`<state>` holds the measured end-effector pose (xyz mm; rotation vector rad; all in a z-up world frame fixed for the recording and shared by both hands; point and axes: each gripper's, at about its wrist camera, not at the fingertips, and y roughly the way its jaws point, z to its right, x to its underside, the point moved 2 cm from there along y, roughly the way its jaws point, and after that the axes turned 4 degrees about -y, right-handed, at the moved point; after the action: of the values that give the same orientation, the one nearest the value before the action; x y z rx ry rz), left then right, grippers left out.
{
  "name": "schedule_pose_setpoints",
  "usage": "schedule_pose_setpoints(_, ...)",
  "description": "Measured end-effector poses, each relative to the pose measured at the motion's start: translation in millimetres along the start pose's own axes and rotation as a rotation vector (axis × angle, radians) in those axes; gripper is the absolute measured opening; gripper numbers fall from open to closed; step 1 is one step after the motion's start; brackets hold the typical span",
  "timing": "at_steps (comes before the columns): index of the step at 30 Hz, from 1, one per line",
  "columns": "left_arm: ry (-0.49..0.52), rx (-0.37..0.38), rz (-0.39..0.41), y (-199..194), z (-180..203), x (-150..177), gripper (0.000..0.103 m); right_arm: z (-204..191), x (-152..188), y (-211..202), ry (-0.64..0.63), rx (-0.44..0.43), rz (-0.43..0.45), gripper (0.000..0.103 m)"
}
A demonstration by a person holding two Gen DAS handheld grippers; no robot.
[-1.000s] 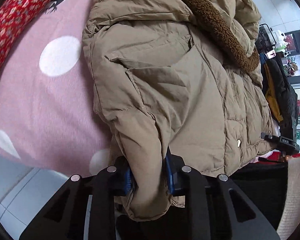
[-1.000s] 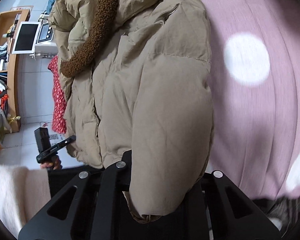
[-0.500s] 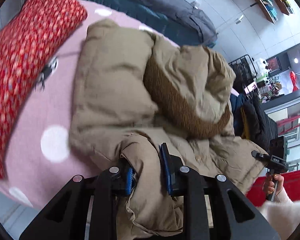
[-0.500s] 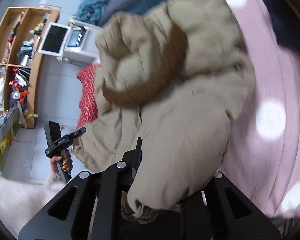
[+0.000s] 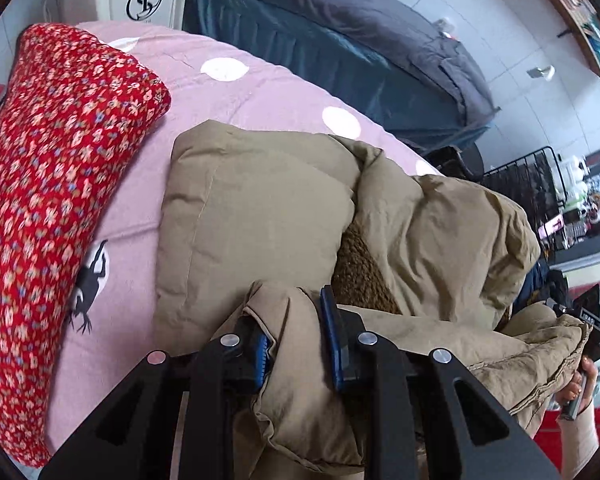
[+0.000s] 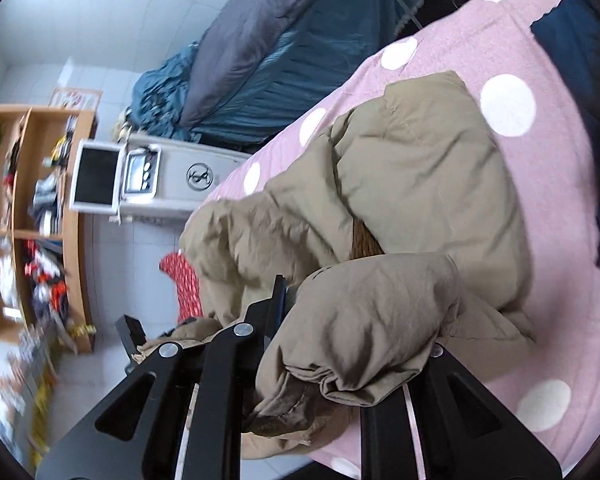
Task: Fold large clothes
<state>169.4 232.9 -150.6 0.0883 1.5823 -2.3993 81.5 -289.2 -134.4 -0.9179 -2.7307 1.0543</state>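
Coat (image 5: 260, 216): tan woven shell, matt, padded and puffy, creased with stitched quilt lines. Its trim (image 5: 360, 276): brown fleece, coarse and curly. Bedspread (image 5: 260, 92): pink cloth, matt, soft finish, white printed dots. Red garment (image 5: 52, 184) at the bedspread's left edge: thin cloth, matt, small floral print. Left gripper (image 5: 296, 344): matt black plastic frame, bright metal screw heads, blue ribbed pads (image 5: 332, 340). Right gripper (image 6: 300, 320): the same matt black plastic. Shelving (image 6: 76, 216): smooth light wood. Floor (image 6: 140, 272): pale glossy tile.
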Motion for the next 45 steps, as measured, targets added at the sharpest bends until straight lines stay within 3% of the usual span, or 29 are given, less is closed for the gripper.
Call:
schedule_pose_setpoints(3,-0.063,0.037,-0.061,6.6,-4.2,-23.9,0.025,14.5,-31.0,16.9,0.109,0.003,-0.011,0.015)
schedule_pose_setpoints(6,-0.119,0.134,-0.123,-1.4,-11.6,-39.5,0.032,29.0,-52.3,28.0,0.199,0.009,-0.014,0.015)
schedule_pose_setpoints(9,-0.131,0.231,-0.158,-21.2,-17.1,-41.3,0.041,41.2,-70.9,41.1,0.265,0.009,-0.024,0.016)
schedule_pose_setpoints(12,-0.140,0.277,-0.197,-40.1,-21.8,-37.6,0.048,50.1,-87.8,56.3,0.320,-0.007,-0.039,0.016)
schedule_pose_setpoints(14,-0.151,0.278,-0.193,-52.5,-25.7,-31.2,0.057,53.9,-97.6,68.4,0.360,-0.010,-0.045,0.016)
schedule_pose_setpoints(16,-0.115,0.177,-0.083,-81.0,-28.8,-25.2,0.069,60.0,-107.4,77.5,0.399,-0.010,-0.043,0.016)
schedule_pose_setpoints(18,-0.092,0.117,0.014,-106.5,-31.7,-25.8,0.070,67.1,-116.4,85.6,0.438,-0.016,-0.036,0.016)
schedule_pose_setpoints(21,0.014,0.110,0.127,-140.3,-6.7,1.6,0.070,77.4,-123.9,95.9,0.515,-0.039,-0.023,0.016)
schedule_pose_setpoints(23,0.158,0.124,0.135,-141.5,34.6,36.0,0.073,83.9,-125.9,101.3,0.570,-0.045,-0.020,0.016)
schedule_pose_setpoints(26,0.469,0.040,0.135,-110.5,111.2,108.2,0.077,85.2,-126.0,103.7,0.578,-0.026,-0.024,0.016)
schedule_pose_setpoints(28,0.610,0.004,0.104,-77.5,146.9,149.5,0.077,81.0,-125.0,101.2,0.561,-0.020,-0.028,0.018)
schedule_pose_setpoints(30,0.628,0.005,0.032,-35.3,169.9,178.0,0.076,74.5,-123.2,97.2,0.553,-0.034,-0.031,0.023)
schedule_pose_setpoints(32,0.621,-0.002,-0.018,-7.1,185.0,185.8,0.069,69.5,-120.9,88.8,0.554,-0.056,-0.030,0.031)
schedule_pose_setpoints(33,0.622,-0.020,0.001,1.0,191.1,181.4,0.069,66.5,-119.7,83.8,0.555,-0.063,-0.030,0.033)
schedule_pose_setpoints(35,0.614,-0.112,0.113,15.1,197.0,159.1,0.069,54.4,-119.3,70.7,0.509,-0.068,-0.023,0.042)
schedule_pose_setpoints(38,0.534,-0.184,0.179,28.2,194.6,109.3,0.069,25.3,-116.5,46.1,0.355,-0.061,0.009,0.064)
schedule_pose_setpoints(40,0.487,-0.218,0.206,37.8,189.8,70.7,0.070,5.0,-112.1,28.7,0.236,-0.037,0.044,0.069)
schedule_pose_setpoints(45,0.462,-0.269,0.168,73.4,195.3,15.9,0.076,-43.3,-80.7,-21.0,-0.114,0.182,0.225,0.077)
